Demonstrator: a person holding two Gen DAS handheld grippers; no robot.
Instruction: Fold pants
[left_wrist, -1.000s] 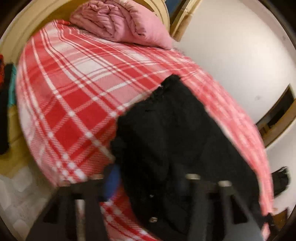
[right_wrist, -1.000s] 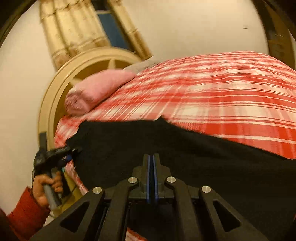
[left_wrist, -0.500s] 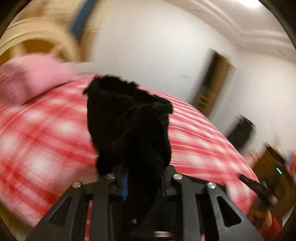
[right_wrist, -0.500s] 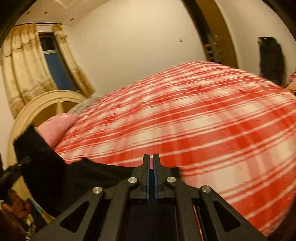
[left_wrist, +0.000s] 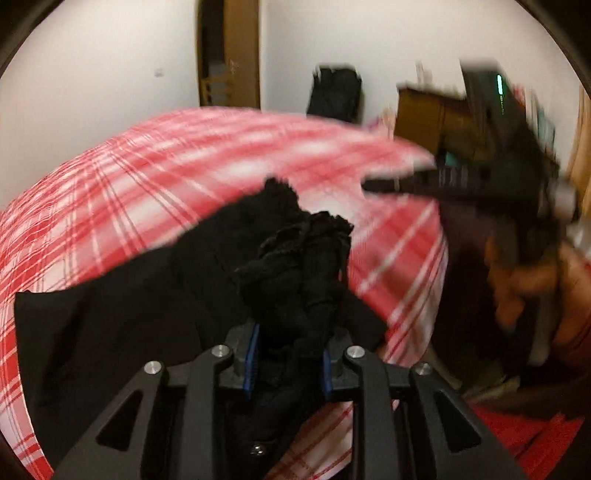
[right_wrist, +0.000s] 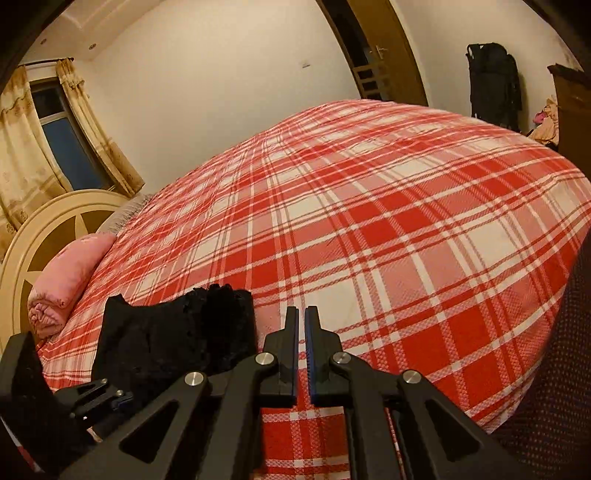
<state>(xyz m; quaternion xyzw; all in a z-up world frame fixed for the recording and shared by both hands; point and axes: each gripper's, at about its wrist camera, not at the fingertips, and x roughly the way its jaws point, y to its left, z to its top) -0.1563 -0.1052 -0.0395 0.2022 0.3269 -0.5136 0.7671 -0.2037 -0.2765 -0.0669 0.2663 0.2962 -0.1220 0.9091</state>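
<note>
The black pants lie on the red plaid bedspread. My left gripper is shut on a bunched end of the pants and holds it up off the bed. In the right wrist view the pants show as a raised black bunch at lower left, held by the left gripper. My right gripper is nearly closed with nothing visible between its fingers, above bare bedspread. The right gripper shows blurred in the left wrist view, to the right of the pants.
A pink rolled blanket lies by the cream headboard at the left. A curtained window is behind it. A door and hanging dark clothes stand past the bed's far side. A wooden cabinet is at right.
The left gripper closed on the pants' end and swung it up and toward the right gripper. The right gripper no longer has cloth under it and points across bare bedspread.
</note>
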